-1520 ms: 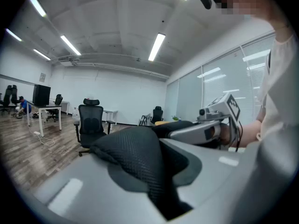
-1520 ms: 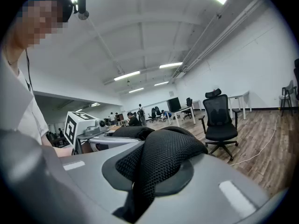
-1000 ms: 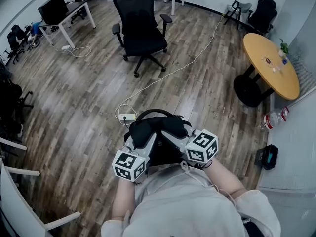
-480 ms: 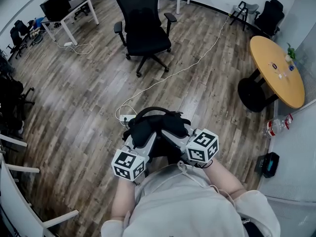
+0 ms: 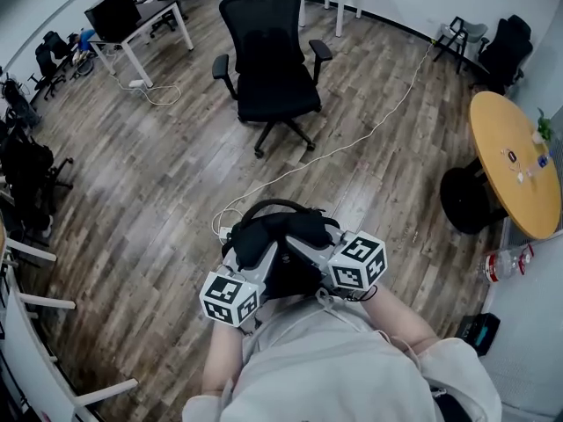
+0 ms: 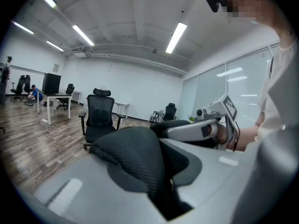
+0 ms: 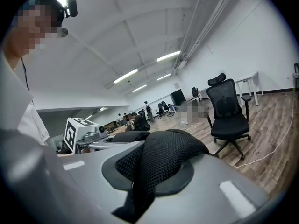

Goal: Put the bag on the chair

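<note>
I carry a black mesh bag point(image 5: 280, 236) in front of my body, above the wood floor. My left gripper point(image 5: 250, 255) is shut on the bag's left strap point(image 6: 140, 157). My right gripper point(image 5: 303, 251) is shut on the right strap point(image 7: 156, 164). The bag's loop handle arches ahead of both grippers. The black office chair point(image 5: 270, 64) stands ahead with its seat bare, also seen in the left gripper view as the chair point(image 6: 99, 118) and in the right gripper view as the chair point(image 7: 227, 113). There is a stretch of floor between the bag and the chair.
A white cable point(image 5: 352, 148) with a power strip runs across the floor between me and the chair. A round yellow table point(image 5: 519, 161) stands at the right, a desk with a monitor point(image 5: 132, 16) at the far left. Dark chairs line the left wall.
Both grippers and the bag have moved forward across the floor, and the chair now lies nearer. The grip on the straps is unchanged.
</note>
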The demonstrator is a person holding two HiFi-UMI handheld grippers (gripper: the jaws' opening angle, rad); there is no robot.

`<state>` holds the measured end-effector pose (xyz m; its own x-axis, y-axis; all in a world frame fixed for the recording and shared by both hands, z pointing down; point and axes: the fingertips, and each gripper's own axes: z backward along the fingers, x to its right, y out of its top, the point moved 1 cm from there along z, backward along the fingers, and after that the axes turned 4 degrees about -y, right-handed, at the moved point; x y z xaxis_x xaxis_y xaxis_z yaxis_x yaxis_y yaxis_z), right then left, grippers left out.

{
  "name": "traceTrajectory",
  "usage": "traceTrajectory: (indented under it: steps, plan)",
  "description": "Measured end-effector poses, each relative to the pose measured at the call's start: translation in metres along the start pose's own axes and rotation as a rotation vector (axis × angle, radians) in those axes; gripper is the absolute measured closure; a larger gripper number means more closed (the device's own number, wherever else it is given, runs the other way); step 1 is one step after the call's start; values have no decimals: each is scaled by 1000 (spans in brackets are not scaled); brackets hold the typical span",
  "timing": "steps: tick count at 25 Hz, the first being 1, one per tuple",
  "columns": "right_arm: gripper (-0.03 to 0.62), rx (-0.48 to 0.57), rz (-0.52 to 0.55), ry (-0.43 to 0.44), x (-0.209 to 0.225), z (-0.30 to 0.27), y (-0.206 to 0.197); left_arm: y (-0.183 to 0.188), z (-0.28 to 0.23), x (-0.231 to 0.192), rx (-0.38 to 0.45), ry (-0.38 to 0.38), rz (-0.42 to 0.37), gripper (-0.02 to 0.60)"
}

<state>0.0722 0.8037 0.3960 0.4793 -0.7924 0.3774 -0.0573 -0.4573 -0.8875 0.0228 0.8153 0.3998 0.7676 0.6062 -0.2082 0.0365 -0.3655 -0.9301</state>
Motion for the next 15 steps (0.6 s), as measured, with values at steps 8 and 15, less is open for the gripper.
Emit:
traceTrajectory:
  steps: [8, 15]
  plan:
    - [545, -10, 90, 76, 90, -15, 54, 48, -88, -45, 77, 39, 34, 511]
    - [543, 30, 91, 38, 149, -22, 100, 86, -145, -68, 69, -1, -20, 511]
